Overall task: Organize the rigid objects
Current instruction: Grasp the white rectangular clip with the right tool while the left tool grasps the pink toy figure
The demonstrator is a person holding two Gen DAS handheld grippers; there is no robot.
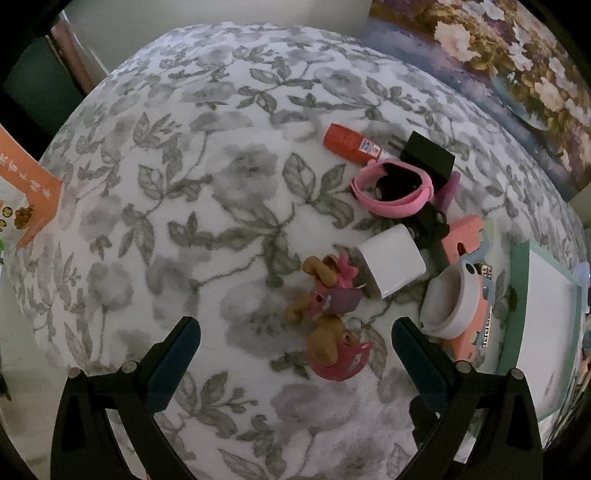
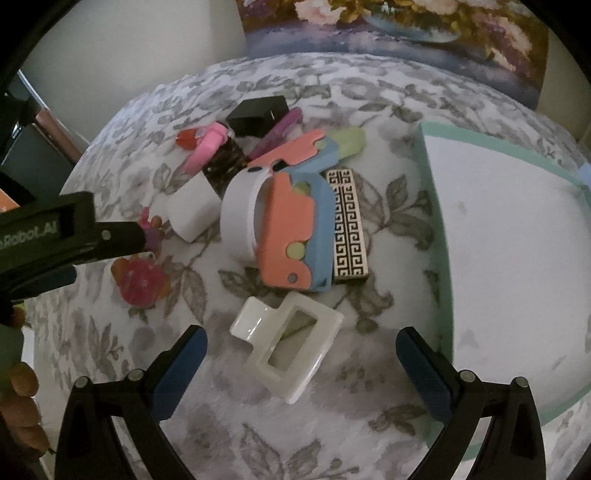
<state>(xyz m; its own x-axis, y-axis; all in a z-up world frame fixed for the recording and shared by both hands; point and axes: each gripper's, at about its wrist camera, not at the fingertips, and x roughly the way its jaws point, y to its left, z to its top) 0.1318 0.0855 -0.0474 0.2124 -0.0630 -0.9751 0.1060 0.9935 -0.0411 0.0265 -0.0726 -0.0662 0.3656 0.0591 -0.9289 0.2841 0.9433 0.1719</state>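
A pile of small rigid items lies on a floral cloth. In the left wrist view my left gripper (image 1: pixel 295 343) is open just above a pink-and-tan toy dog (image 1: pixel 330 321), beside a white charger cube (image 1: pixel 391 266), a pink watch band (image 1: pixel 391 190), a black box (image 1: pixel 428 155) and an orange-red tube (image 1: pixel 347 142). In the right wrist view my right gripper (image 2: pixel 303 347) is open around a white hair claw clip (image 2: pixel 288 339), without touching it. Beyond the clip lie a coral-and-blue foam piece (image 2: pixel 295 229), a white band (image 2: pixel 238 218) and a black-and-white patterned box (image 2: pixel 349 225).
A white tray with a green rim (image 2: pixel 436 221) lies to the right of the pile, also seen as a tray edge (image 1: pixel 517 295). A flower painting (image 2: pixel 406 22) leans at the back. The left gripper's body (image 2: pixel 74 232) and a hand (image 2: pixel 22 406) fill the right view's left side. An orange packet (image 1: pixel 33 192) lies far left.
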